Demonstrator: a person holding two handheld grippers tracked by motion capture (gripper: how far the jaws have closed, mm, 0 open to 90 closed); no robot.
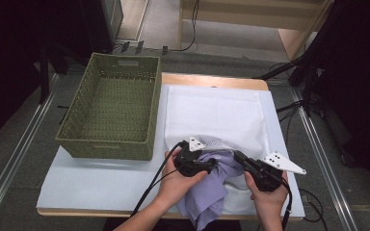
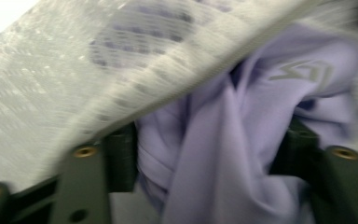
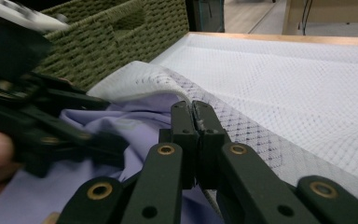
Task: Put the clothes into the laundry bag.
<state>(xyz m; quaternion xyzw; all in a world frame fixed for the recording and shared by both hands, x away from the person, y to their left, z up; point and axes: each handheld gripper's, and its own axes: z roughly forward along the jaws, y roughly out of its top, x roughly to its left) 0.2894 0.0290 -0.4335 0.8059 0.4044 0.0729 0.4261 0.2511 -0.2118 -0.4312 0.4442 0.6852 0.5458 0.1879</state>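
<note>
A white mesh laundry bag (image 1: 212, 115) lies flat on the table with its mouth toward me. A lilac garment (image 1: 212, 192) spills out of that mouth over the table's front edge. My left gripper (image 1: 214, 164) is at the bag's mouth. Its jaws stand apart around a loose bunch of the lilac garment (image 2: 223, 140), under the raised mesh flap (image 2: 74, 70). My right gripper (image 1: 238, 156) is shut on the hemmed rim of the mesh bag (image 3: 284, 84) and holds it up off the garment (image 3: 121, 126); its jaws (image 3: 197, 116) meet on the white edge.
A green woven basket (image 1: 106, 149) stands empty at the table's left, close beside the bag, and its wall (image 3: 98, 42) rises just behind my left gripper. The table's white cover (image 1: 101, 183) lies bare in front of the basket. Cables trail from both grippers toward me.
</note>
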